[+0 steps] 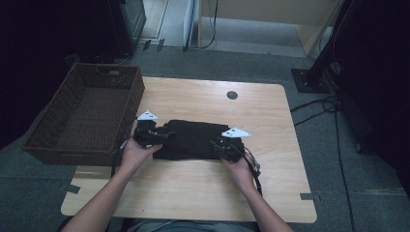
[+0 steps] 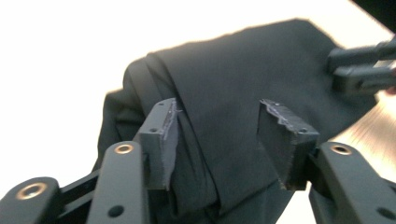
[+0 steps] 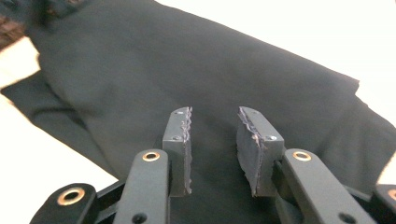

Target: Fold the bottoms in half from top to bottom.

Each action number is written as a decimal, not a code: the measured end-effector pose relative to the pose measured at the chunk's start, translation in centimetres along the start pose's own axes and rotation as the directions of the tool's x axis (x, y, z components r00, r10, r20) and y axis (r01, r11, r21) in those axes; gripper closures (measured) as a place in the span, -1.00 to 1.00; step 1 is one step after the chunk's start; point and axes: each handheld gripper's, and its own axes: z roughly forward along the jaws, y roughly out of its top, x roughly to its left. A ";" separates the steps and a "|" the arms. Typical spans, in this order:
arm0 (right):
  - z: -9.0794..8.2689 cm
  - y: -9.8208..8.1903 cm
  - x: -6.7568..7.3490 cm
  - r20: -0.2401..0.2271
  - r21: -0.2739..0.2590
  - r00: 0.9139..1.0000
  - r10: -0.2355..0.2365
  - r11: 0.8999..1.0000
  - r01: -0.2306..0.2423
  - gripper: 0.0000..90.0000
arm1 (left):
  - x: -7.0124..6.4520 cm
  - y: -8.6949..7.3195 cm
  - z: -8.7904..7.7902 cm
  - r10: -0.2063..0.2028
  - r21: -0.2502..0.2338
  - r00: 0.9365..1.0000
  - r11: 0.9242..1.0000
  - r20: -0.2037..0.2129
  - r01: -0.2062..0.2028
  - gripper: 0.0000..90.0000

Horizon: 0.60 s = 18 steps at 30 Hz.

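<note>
At the middle of the desk [image 1: 203, 188] lies a folded black cloth [image 1: 191, 140], flat on the pale wood, with a brown wicker basket [image 1: 87, 113] well to its left, overhanging the desk's left edge. Against the cloth's left end sits the left gripper [image 1: 153, 137], held in the person's left hand [image 1: 135, 153]. Its jaws stand apart, with a raised fold of the cloth [image 2: 219, 112] between them; the left pad touches the fold, the right pad stands clear of it. Against the cloth's near right corner sits the right gripper [image 1: 223, 147], held in the right hand [image 1: 239, 169]. Its jaws stand apart just over the cloth [image 3: 187, 60], clamped on nothing.
</note>
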 end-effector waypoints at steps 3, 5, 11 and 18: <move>0.5 0.3 1.2 -0.035 0.001 0.999 -0.005 1.000 0.005 0.46 | -0.1 -0.4 0.4 0.007 0.019 1.000 1.000 -0.015 -0.007 0.30; 1.0 0.5 3.1 -0.083 0.001 0.996 -0.007 1.000 0.008 0.63 | 0.0 -0.4 0.6 0.003 0.030 1.000 1.000 -0.014 -0.003 0.45; 2.0 0.5 7.3 -0.185 0.007 0.980 -0.075 0.997 0.077 0.81 | 0.0 -0.6 1.1 0.000 0.054 1.000 0.999 -0.012 0.001 0.60; 5.5 -0.1 8.8 -0.180 0.083 0.980 -0.086 0.991 0.102 0.82 | 0.0 -0.5 0.8 0.014 0.052 1.000 0.999 -0.014 -0.013 0.65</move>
